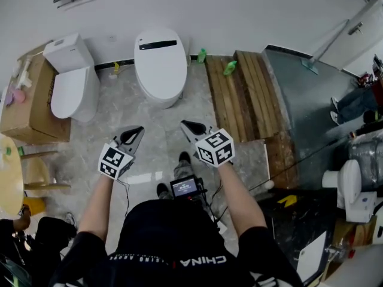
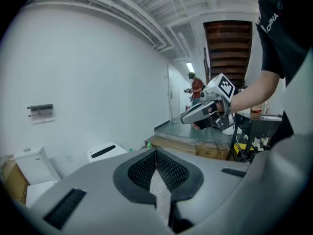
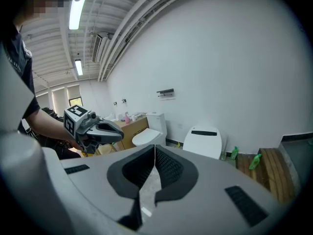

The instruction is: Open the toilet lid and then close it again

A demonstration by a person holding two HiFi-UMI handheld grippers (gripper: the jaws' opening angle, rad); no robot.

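head view gives me two toilets by the wall: the task toilet [image 1: 160, 76], its lid [image 1: 159, 55] down, dead ahead, and a tanked toilet [image 1: 73, 91] left beside a cardboard box [image 1: 27, 112]. two green bottles [image 1: 201, 55] and wooden planks [image 1: 242, 91] flank its right. bare floor [image 1: 119, 115] lies before it. left gripper [image 1: 133, 137] and right gripper [image 1: 192, 128] are both clenched, empty.

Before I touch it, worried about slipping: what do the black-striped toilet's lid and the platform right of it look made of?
Toilet lid: probably smooth white plastic, possibly ceramic; even, seamless surface with an inset black strip. Platform: wood, matt and unfinished-looking; separate brown planks with visible seams.
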